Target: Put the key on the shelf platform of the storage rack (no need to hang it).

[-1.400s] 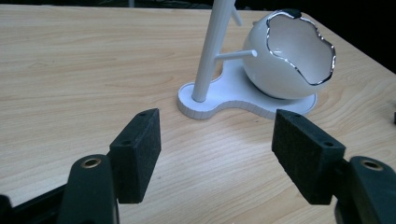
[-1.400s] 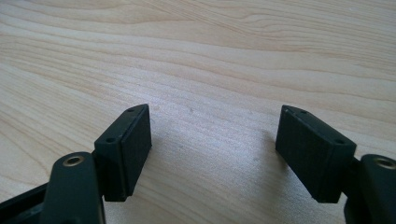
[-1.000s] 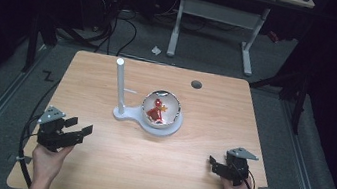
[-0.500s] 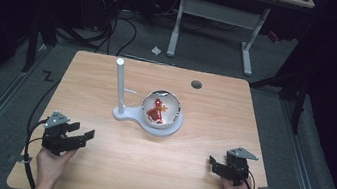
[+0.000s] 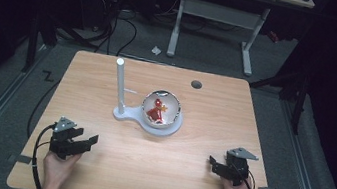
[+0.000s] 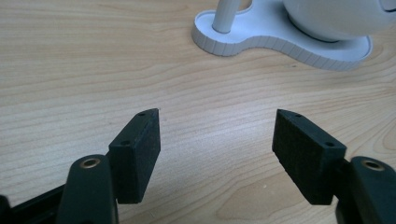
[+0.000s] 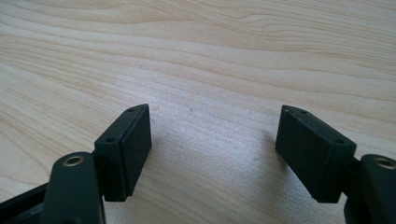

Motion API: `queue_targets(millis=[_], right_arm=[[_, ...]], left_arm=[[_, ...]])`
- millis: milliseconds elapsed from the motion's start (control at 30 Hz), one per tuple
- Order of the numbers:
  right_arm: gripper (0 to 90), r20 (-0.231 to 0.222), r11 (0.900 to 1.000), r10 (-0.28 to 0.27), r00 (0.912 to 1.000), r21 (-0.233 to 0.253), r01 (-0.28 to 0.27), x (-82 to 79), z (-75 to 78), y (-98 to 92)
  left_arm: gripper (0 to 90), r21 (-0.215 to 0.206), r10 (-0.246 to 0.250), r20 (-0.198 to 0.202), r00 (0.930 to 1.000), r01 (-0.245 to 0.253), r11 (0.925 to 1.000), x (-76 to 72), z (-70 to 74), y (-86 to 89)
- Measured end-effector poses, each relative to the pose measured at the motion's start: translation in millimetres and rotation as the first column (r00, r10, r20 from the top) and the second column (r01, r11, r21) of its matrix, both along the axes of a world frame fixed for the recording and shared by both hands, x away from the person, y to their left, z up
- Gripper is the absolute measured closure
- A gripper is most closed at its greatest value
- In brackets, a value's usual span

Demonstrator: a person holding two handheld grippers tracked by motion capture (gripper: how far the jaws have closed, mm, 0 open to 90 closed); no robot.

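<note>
High view shows a white stand (image 5: 148,119) with an upright post (image 5: 120,84) and a globe (image 5: 161,107) holding a red figure, at the table's (image 5: 254,117) centre. Left gripper (image 5: 79,144) and right gripper (image 5: 215,165), jaws wide and empty, rest near the front corners. Nothing seems begun; presumably a reach toward the stand comes next.

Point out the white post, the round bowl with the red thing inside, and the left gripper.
white post (image 5: 120,85), high view, middle of its upright shaft
round bowl (image 5: 177,107), high view, right rim
left gripper (image 6: 215,140), left gripper view, midway between its open jaw tips
</note>
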State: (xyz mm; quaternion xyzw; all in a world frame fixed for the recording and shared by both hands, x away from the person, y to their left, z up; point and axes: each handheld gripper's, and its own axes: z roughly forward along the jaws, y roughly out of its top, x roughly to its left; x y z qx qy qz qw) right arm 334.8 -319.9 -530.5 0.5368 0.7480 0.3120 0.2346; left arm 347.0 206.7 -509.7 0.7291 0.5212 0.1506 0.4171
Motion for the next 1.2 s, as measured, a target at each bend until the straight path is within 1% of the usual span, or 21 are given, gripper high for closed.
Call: queue_targets(millis=[133, 233, 300, 433, 600, 700, 800, 867, 933, 1000, 1067, 1200], right_arm=[[27.1, 0.0, 1.0, 0.0, 1.0, 0.0, 0.0, 0.0, 0.0, 0.0], [27.1, 0.0, 1.0, -0.001, 1.0, -0.001, 0.001, -0.1, 0.0, 0.1], [27.1, 0.0, 1.0, -0.001, 1.0, -0.001, 0.001, -0.1, 0.0, 0.0], [27.1, 0.0, 1.0, -0.001, 1.0, -0.001, 0.001, -0.1, 0.0, 0.0], [27.1, 0.0, 1.0, -0.001, 1.0, -0.001, 0.001, -0.1, 0.0, 0.1], [27.1, 0.0, 1.0, -0.002, 1.0, 0.0, 0.002, -0.1, 0.0, 0.1], [27.0, 0.0, 1.0, -0.002, 1.0, 0.0, 0.002, -0.1, 0.0, 0.1], [27.1, 0.0, 1.0, -0.002, 1.0, 0.0, 0.002, -0.1, 0.0, 0.1], [27.1, 0.0, 1.0, -0.002, 1.0, 0.0, 0.002, -0.1, 0.0, 0.1], [27.1, 0.0, 1.0, -0.001, 1.0, -0.001, 0.001, -0.1, 0.0, 0.0], [27.1, 0.0, 1.0, -0.002, 1.0, 0.0, 0.002, -0.1, 0.0, 0.1], [27.1, 0.0, 1.0, -0.001, 1.0, 0.0, 0.001, -0.1, 0.0, 0.1]], left_arm=[[33.0, 0.019, 0.001, 0.001, 1.0, -0.001, 0.9998, 2.3, -3.2, -3.4], [32.9, 0.052, 0.004, -0.005, 1.0, -0.003, 0.9987, 3.6, -7.5, -7.4], [32.8, 0.064, 0.005, -0.01, 0.9999, -0.004, 0.998, 4.5, -10.7, -9.5], [32.8, 0.087, 0.015, -0.005, 0.9999, -0.015, 0.9961, 5.7, -15.2, -12.9], [32.7, 0.126, 0.026, 0.001, 0.9997, -0.026, 0.9917, 7.2, -18.9, -17.6], [32.5, 0.154, 0.031, 0.014, 0.9994, -0.033, 0.9876, 7.6, -20.2, -19.4], [32.4, 0.177, 0.039, 0.017, 0.9991, -0.041, 0.9833, 7.5, -22.7, -20.0], [32.2, 0.186, 0.042, 0.013, 0.999, -0.044, 0.9817, 7.5, -25.0, -20.6], [31.8, 0.193, 0.043, 0.026, 0.9988, -0.047, 0.9802, 6.5, -26.3, -21.1], [31.7, 0.193, 0.049, 0.028, 0.9984, -0.053, 0.9798, 6.5, -26.5, -21.3], [31.3, 0.21, 0.051, 0.03, 0.9982, -0.056, 0.9762, 6.1, -26.6, -23.7], [27.9, 0.211, 0.051, 0.027, 0.9983, -0.056, 0.9758, 5.2, -26.8, -25.0]])
